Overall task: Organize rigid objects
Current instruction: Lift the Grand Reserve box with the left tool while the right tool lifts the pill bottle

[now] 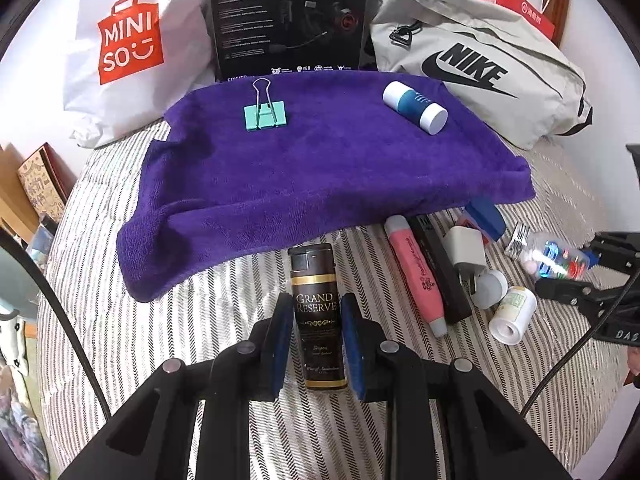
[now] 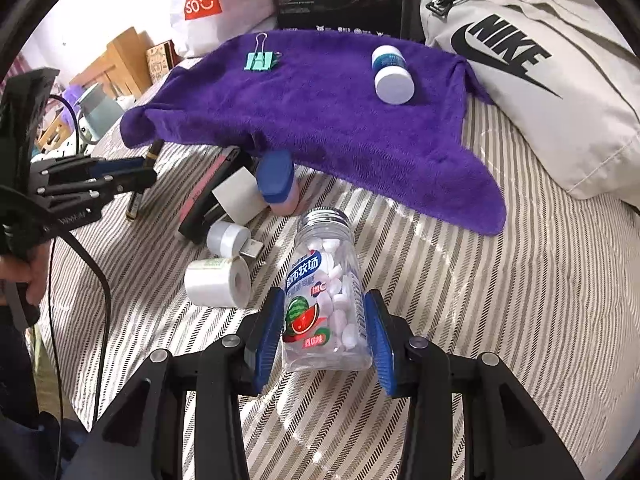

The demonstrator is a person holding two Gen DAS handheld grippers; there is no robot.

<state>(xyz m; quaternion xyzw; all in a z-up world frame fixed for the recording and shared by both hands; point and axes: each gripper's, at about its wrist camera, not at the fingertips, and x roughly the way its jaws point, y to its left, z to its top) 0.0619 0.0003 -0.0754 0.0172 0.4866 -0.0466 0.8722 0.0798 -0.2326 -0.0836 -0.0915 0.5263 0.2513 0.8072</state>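
Note:
A black and gold "Grand Reserve" lighter (image 1: 318, 316) sits between the pads of my left gripper (image 1: 316, 300), which is shut on it just above the striped bedsheet (image 1: 160, 344). My right gripper (image 2: 324, 296) is shut on a clear candy bottle (image 2: 324, 300) with a watermelon label and a silver cap. A purple towel (image 1: 320, 168) lies further back, and a mint binder clip (image 1: 265, 118) and a white-and-blue bottle (image 1: 414, 107) rest on it. The right gripper with the candy bottle (image 1: 556, 258) also shows at the right edge of the left wrist view.
Loose items lie by the towel's near edge: a pink highlighter (image 1: 416, 272), a black stick (image 1: 440, 268), a white charger plug (image 1: 466, 250), a white tape roll (image 1: 512, 314) and a blue-capped tube (image 2: 276, 178). A Miniso bag (image 1: 128, 40), a black box (image 1: 292, 16) and a Nike bag (image 1: 480, 64) stand behind.

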